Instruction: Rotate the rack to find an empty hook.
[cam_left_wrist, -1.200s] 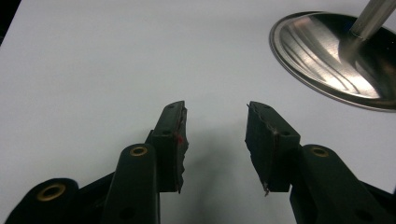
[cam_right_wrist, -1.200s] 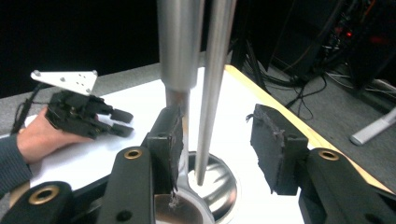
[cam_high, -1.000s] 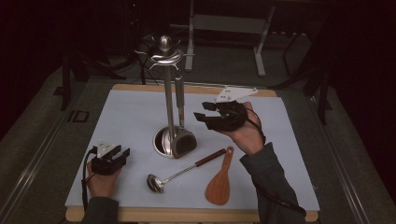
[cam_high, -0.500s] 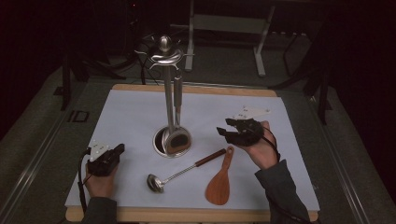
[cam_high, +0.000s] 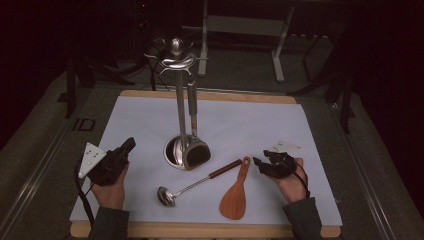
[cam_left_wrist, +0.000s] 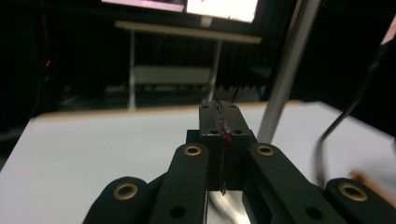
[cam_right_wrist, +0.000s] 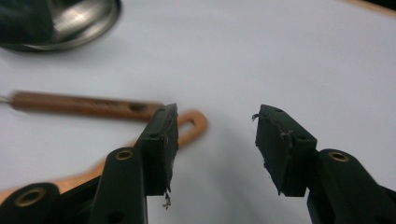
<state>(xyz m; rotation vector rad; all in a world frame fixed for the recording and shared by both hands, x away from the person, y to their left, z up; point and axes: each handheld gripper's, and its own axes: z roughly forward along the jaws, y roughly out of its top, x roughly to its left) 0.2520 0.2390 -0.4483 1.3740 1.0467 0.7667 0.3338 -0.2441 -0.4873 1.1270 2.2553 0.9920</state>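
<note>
A steel utensil stand (cam_high: 178, 100) rises from its round base at the middle of the white mat, and a dark-headed utensil (cam_high: 195, 150) hangs on it. In front lie a steel ladle (cam_high: 172, 194) with a wooden handle and a wooden rice paddle (cam_high: 234, 197). My left gripper (cam_high: 129, 144) is held above the mat's left side, shut with nothing in it (cam_left_wrist: 219, 107), facing the stand pole (cam_left_wrist: 285, 70). Low at the right, my right gripper (cam_high: 257, 162) is open. Its jaws have just been opening, with nothing between them (cam_right_wrist: 215, 126), close to the paddle's handle loop (cam_right_wrist: 194, 122).
The white mat (cam_high: 250, 120) covers a wooden board on a dark floor. The ladle's wooden handle (cam_right_wrist: 79, 105) and the stand's base (cam_right_wrist: 70, 23) lie beyond my right jaws. A metal frame (cam_high: 240, 30) stands far behind the board.
My left gripper has shut and risen off the mat. My right hand has come down from beside the stand to the mat near the paddle's handle.
</note>
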